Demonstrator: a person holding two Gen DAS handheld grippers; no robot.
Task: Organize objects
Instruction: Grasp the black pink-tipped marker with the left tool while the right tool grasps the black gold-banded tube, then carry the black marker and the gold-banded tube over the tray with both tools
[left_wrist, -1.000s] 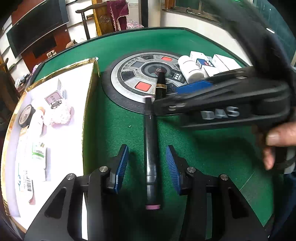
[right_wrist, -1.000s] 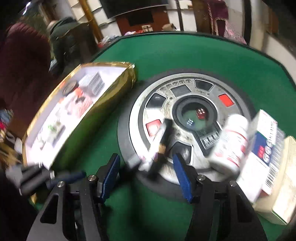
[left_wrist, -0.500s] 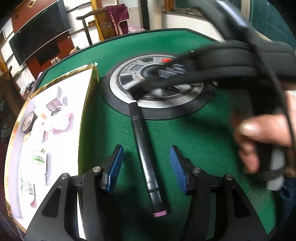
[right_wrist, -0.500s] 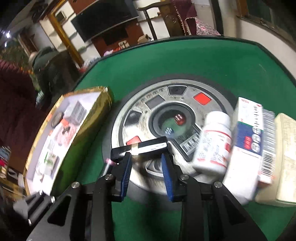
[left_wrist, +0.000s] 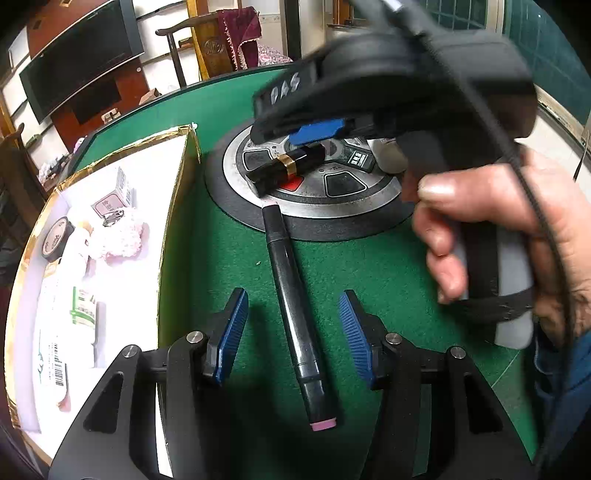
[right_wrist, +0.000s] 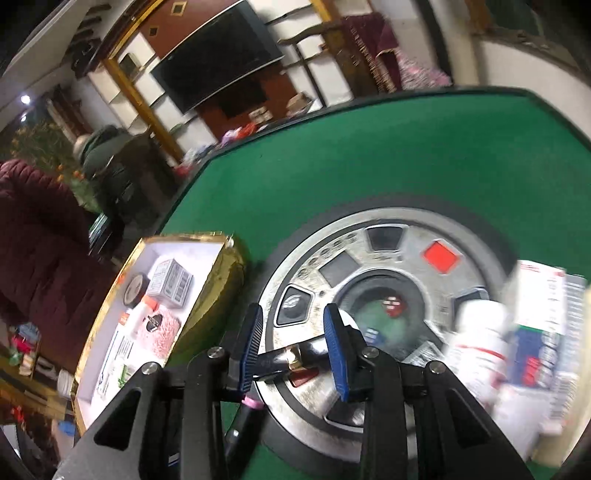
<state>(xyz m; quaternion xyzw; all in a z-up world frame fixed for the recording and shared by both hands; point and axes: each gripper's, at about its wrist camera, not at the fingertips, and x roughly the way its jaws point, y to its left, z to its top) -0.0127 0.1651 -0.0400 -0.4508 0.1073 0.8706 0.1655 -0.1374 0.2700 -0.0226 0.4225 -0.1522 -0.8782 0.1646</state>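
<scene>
My right gripper is shut on a black lipstick tube with a gold band, held end to end between its blue pads above the round dice console. In the left wrist view the same tube hangs under the right gripper. My left gripper is open and empty, its pads either side of a long black marker with pink ends that lies on the green felt. The marker's far end touches the console's rim.
A gold-edged white box at the left holds a tape roll, small cartons and a pink puff; it also shows in the right wrist view. A white pill bottle and medicine cartons stand right of the console.
My right gripper closed on the lipstick tube and lifted it off the console, swinging toward the left. The left gripper stayed open over the marker.
</scene>
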